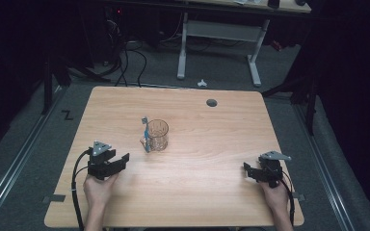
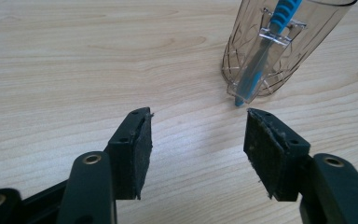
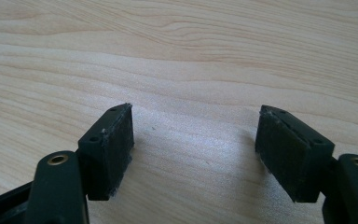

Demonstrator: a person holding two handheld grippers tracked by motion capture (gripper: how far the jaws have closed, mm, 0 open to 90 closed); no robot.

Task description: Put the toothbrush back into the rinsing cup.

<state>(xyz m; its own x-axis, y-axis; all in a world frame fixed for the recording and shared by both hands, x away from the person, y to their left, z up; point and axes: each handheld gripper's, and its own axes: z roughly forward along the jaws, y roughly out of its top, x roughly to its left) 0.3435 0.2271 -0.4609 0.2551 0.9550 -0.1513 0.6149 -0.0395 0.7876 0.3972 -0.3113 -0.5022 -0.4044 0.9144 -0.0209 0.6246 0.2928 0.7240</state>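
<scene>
At 6 o'clock of the table (image 1: 197,202), left gripper (image 1: 121,160) & right gripper (image 1: 249,172) are held spread, empty. Nothing is begun yet; cup (image 1: 157,135) w/ blue brush (image 1: 146,134) at 12 is prob. reached next.

One wooden counter (image 1: 197,192) carried one clear plastic cup (image 1: 158,134), and one blue toothbrush (image 1: 146,134) stood at the cup's side. There were two hand-held grippers: the left hand-held gripper (image 1: 120,161) and the right hand-held gripper (image 1: 248,172), each with two black jaws spread apart.

Black "Z"-shaped mark (image 1: 67,115) on grey floor, left of frame beside table's far-left corner. No other readable text.
</scene>
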